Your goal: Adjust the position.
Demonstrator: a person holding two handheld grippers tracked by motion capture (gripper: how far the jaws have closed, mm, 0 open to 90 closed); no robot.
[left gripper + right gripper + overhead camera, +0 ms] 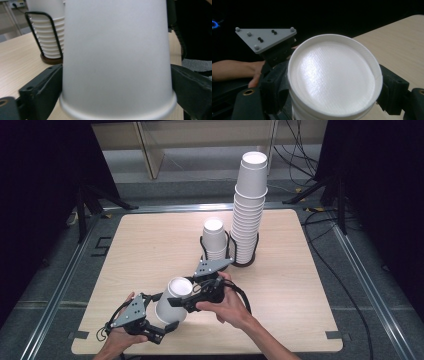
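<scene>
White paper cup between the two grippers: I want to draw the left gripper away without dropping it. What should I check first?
1. Right gripper clamped on the white paper cup near its closed base: ok, a jaw presses on each side.
2. Left gripper free of the cup: cannot tell; its jaws flank the wall just above the rim, and contact is unclear.
3. Cup wall undented: ok, as far as it shows.
4. Short stack of white cups in a black wire holder upright: ok.
5. Tall stack of white cups apart from both grippers: ok.
</scene>
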